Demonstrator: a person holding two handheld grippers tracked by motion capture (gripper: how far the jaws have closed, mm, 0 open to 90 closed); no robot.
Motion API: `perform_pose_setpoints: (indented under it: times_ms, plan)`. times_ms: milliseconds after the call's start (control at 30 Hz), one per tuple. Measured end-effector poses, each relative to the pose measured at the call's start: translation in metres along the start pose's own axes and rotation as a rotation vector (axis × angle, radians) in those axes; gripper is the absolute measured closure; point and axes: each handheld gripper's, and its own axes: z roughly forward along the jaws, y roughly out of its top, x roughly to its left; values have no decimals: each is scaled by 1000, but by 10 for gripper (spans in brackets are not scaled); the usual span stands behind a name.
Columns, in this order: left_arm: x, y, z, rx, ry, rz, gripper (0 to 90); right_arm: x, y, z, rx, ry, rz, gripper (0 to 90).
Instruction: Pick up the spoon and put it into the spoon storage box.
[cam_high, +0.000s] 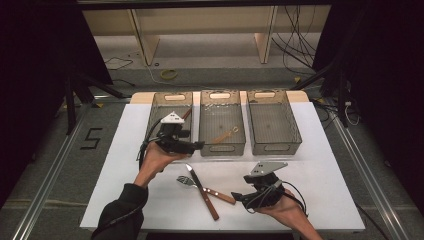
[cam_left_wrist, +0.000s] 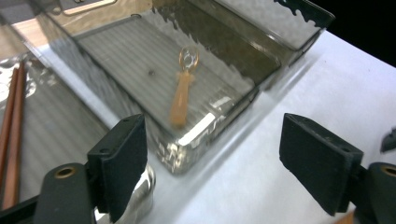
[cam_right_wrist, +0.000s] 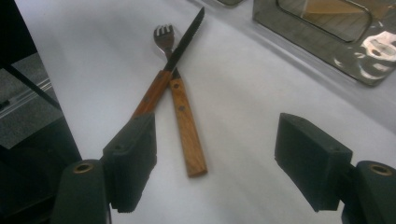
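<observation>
Near the table's front edge my right gripper (cam_high: 239, 196) rests with jaws apart and empty, just beside the crossed knife (cam_high: 202, 185) and fork (cam_high: 205, 189). Farther in, my left gripper (cam_high: 199, 145) has jaws apart, nothing between them, at the near wall of the middle bin (cam_high: 222, 148) holding a spoon (cam_left_wrist: 183, 88).
</observation>
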Motion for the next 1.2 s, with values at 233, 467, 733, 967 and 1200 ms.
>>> perform_pose_setpoints:
  times_ms: [233, 467, 733, 967, 1200]
  plan:
    - [-3, -24, -21, -42, 23, -4, 204, 10, 4, 8, 9, 19, -15, 317]
    - [-12, -43, -38, -100, 29, 13, 194, 22, 8, 21, 35, 45, -26, 335]
    - [-24, -65, -45, -144, 28, 40, 188, 32, 14, 37, 62, 60, -24, 366]
    - [-24, -82, -52, -164, 51, 32, 180, 40, 18, 52, 99, 70, -33, 393]
    - [-24, -88, -56, -184, 48, 30, 180, 45, 22, 65, 128, 72, -63, 418]
